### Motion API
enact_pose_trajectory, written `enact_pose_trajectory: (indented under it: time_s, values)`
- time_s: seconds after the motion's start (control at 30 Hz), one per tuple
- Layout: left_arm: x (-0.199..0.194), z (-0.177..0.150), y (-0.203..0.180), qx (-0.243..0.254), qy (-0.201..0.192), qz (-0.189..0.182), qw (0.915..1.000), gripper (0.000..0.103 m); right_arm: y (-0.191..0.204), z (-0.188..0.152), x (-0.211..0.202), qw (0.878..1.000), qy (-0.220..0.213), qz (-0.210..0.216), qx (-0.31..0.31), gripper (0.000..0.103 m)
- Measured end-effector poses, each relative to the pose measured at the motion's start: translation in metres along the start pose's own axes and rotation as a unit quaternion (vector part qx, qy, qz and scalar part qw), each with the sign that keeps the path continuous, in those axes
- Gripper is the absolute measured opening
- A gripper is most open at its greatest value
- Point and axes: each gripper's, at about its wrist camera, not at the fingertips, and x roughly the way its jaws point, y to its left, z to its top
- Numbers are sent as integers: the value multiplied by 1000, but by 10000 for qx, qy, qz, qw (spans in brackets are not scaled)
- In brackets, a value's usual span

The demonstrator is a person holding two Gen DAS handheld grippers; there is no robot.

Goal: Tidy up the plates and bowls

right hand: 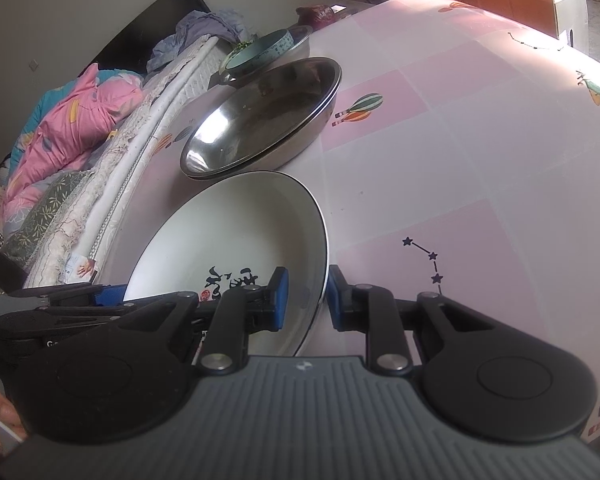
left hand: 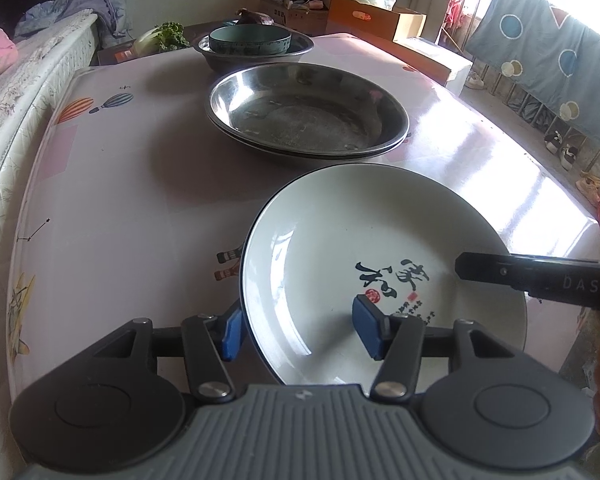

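Two claws straddle white plate (left hand: 380,264) rim: left claw (left hand: 300,330) spread, right claw (right hand: 306,298) spread.

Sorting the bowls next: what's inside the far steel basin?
A teal bowl sits inside the far steel basin. The basin's bottom beneath it is hidden.

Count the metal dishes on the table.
3 visible: two nested steel pans mid-table, their double rim showing, and a steel basin behind them holding a teal bowl. More could be nested unseen.
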Motion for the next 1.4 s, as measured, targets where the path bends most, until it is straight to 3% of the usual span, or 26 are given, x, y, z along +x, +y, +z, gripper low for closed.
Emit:
enact_pose_trajectory:
  time_s: [0.3, 0.83, 1.4]
  values:
    - [-2, 2, 0, -96, 61, 176, 9998, 56, 25, -7, 1, 9953, -123, -509, -820, 23]
    - [-6, 3, -2, -155, 93, 221, 9996, 56, 27, -4, -6, 9946, -142, -570, -856, 23]
    - [-14, 0, -5, -22, -120, 215, 9997, 56, 25, -5, -7, 9953, -163, -523, -794, 23]
